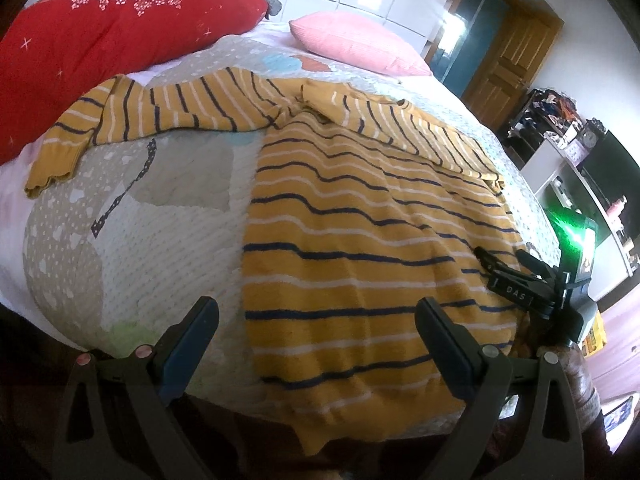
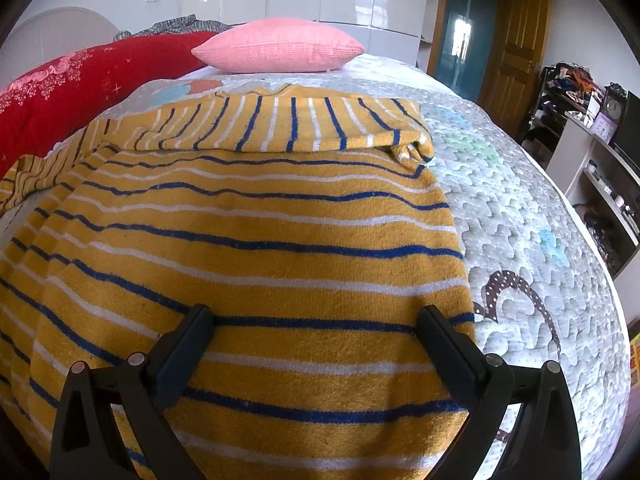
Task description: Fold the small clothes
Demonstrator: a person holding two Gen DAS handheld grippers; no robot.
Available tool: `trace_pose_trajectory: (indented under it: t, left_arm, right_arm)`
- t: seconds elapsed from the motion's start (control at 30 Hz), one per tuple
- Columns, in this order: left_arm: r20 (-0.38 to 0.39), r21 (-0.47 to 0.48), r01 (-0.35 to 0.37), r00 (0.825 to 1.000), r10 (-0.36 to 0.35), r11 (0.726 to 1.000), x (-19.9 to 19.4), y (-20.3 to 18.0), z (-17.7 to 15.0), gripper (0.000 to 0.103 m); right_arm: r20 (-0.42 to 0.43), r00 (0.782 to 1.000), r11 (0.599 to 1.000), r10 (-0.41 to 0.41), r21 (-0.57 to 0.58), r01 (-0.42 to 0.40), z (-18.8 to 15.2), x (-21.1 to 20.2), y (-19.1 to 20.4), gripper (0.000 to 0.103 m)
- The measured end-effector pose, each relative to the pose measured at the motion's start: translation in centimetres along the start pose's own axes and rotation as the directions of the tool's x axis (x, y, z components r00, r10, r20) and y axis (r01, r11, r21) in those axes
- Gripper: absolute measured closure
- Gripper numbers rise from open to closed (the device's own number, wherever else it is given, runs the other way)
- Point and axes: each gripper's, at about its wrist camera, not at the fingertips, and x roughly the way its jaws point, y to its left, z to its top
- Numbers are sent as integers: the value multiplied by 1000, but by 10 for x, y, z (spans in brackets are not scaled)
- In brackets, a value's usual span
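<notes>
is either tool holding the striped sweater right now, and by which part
Nothing is held. The left tool and right tool both stand open above the yellow knitted sweater with navy and white stripes, gripping no part of it.

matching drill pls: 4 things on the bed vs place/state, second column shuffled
Things:
1. striped sweater
2. left sleeve
3. right sleeve
4. pink pillow

Place or state:
A. stretched out sideways on the quilt, toward the red duvet
B. at the far end of the bed
C. folded across the chest
D. lying flat on the quilt, hem nearest the cameras

Pairs: 1-D, 2-A, 3-C, 4-B

Both tongs, left and right, are open.
</notes>
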Motion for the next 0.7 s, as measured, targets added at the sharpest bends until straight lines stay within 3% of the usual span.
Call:
trace_pose_trajectory:
  t: [0.7]
  left_arm:
    - [-10, -61, -14, 1000, 13, 998, 6, 21, 0, 5]
  right_arm:
    - [30, 1000, 1000, -6, 8, 5, -4, -2, 0, 1]
